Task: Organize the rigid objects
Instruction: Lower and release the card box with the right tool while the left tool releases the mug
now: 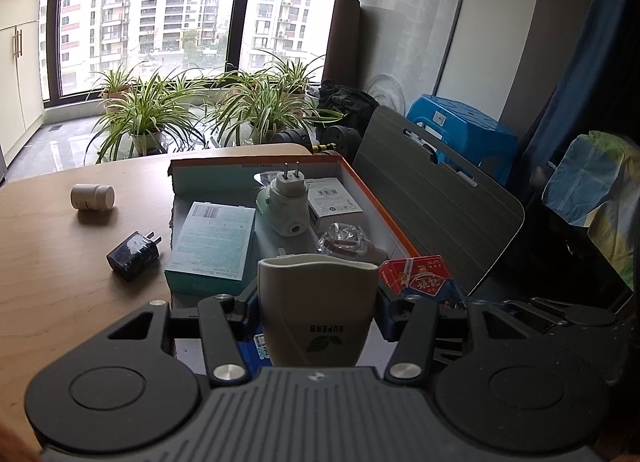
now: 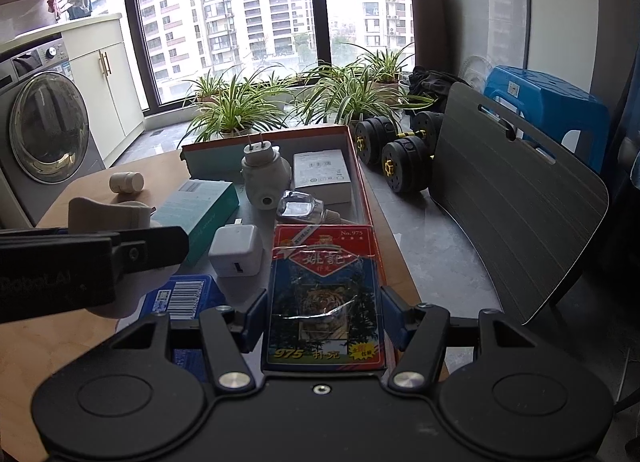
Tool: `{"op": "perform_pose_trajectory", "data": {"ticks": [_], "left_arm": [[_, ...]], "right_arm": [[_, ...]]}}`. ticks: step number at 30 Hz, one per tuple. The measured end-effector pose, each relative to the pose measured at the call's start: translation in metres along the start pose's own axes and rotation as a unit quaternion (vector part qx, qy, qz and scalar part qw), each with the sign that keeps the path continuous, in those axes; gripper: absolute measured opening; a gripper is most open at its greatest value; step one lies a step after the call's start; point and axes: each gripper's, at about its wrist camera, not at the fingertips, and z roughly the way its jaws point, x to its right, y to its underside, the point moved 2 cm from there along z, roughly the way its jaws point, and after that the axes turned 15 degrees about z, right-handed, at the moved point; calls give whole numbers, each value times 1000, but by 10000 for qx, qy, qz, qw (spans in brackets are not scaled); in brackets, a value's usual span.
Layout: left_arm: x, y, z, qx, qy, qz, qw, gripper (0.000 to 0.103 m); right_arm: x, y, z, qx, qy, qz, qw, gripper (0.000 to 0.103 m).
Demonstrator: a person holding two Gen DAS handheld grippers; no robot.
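Observation:
My left gripper (image 1: 318, 298) is shut on a beige plug-in device (image 1: 316, 314) marked SUPERB, held over the near end of the orange-rimmed box (image 1: 376, 197). My right gripper (image 2: 323, 314) is shut on a red pack of playing cards (image 2: 324, 294) with a tiger picture, over the box's near right corner. In the box lie a teal carton (image 2: 200, 209), a white plug-in unit (image 2: 264, 177), a white carton (image 2: 322, 175), a clear plastic piece (image 2: 298, 205), a white charger cube (image 2: 236, 250) and a blue carton (image 2: 180, 296).
On the wooden table (image 1: 60, 282), left of the box, lie a black charger (image 1: 134, 256) and a white bottle (image 1: 93, 196) on its side. A grey chair back (image 2: 516, 197) stands right of the table. Dumbbells (image 2: 394, 157) and potted plants sit on the floor beyond.

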Motion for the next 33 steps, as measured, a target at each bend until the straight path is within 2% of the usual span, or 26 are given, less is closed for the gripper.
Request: {"op": "perform_pose_trajectory", "data": {"ticks": [3, 6, 14, 19, 22, 24, 27, 33], "left_arm": [[-1, 1, 2, -23, 8, -14, 10000, 55], [-1, 0, 4, -37, 27, -14, 10000, 55], [4, -2, 8, -26, 149, 25, 9999, 55], [6, -2, 8, -25, 304, -56, 9995, 55], [8, -2, 8, -71, 402, -42, 9992, 55], [9, -1, 6, -76, 401, -29, 9992, 57], [7, -2, 0, -27, 350, -54, 9994, 68], [-5, -2, -11, 31, 146, -174, 9997, 70]], "right_arm": [[-1, 1, 2, -43, -11, -85, 10000, 72], [-3, 0, -3, 145, 23, -181, 9997, 76], [7, -6, -12, 348, 308, 94, 9989, 77], [8, -9, -25, 718, 652, -56, 9953, 80], [9, -12, -26, 811, 1015, -108, 9915, 81], [13, -15, -28, 836, 1095, -4, 9905, 81], [13, -17, -34, 883, 1036, 130, 9906, 81], [-5, -20, -41, 942, 708, 119, 9930, 85]]}}
